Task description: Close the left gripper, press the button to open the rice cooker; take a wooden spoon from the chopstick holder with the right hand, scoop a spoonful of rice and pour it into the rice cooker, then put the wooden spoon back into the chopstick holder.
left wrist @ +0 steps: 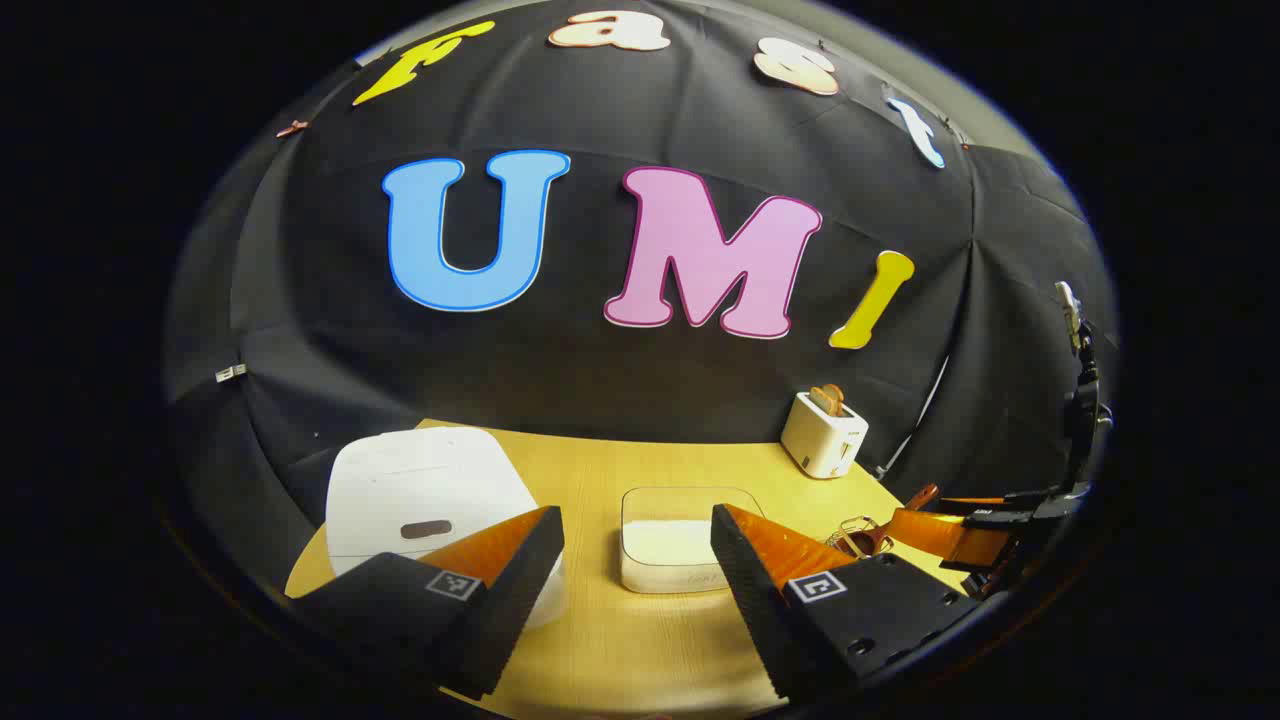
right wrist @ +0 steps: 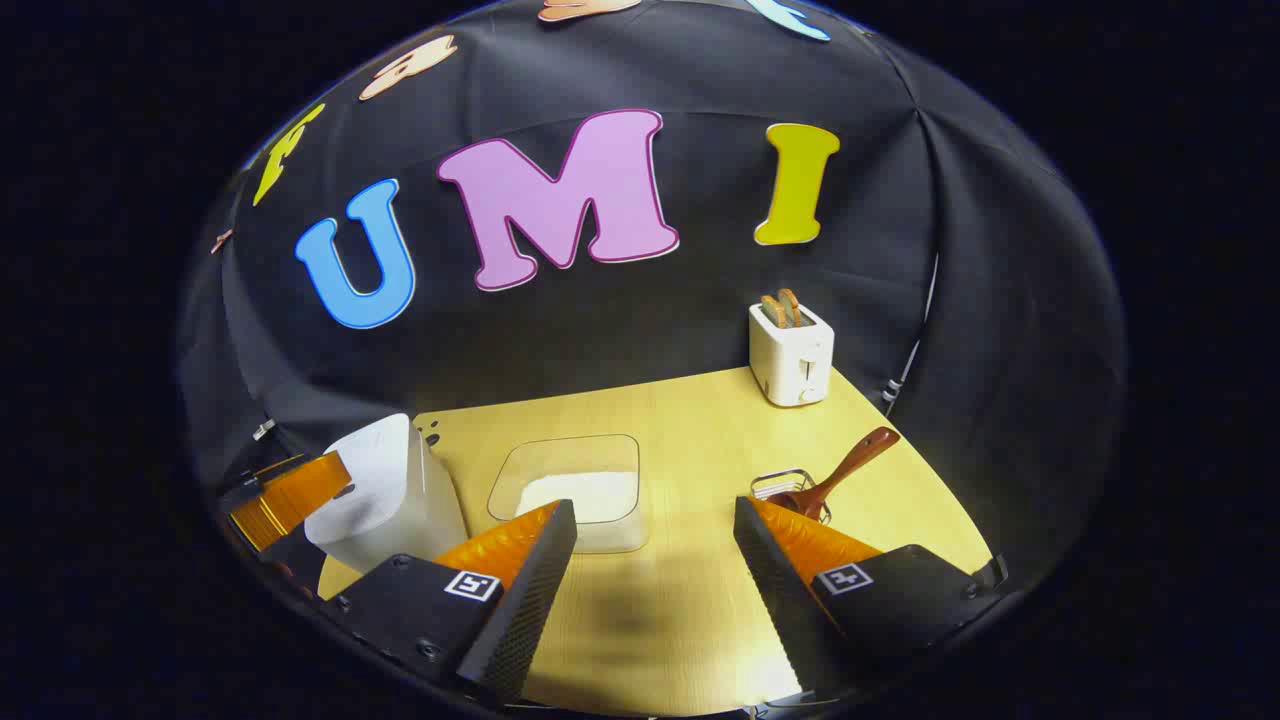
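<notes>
My left gripper [left wrist: 637, 545] is spread wide, the closed cooker [left wrist: 425, 500] behind its left finger at lower left. My right gripper [right wrist: 655, 540] also gapes; the spoon [right wrist: 835, 475] stands in its holder [right wrist: 775, 487] just above the right finger.

Staged booth, black cloth wall [left wrist: 560, 380], wooden table [right wrist: 680, 420]

left gripper [left wrist: 637, 545] jaws spread wide, empty; right gripper [right wrist: 655, 535] jaws likewise wide, empty.
</notes>
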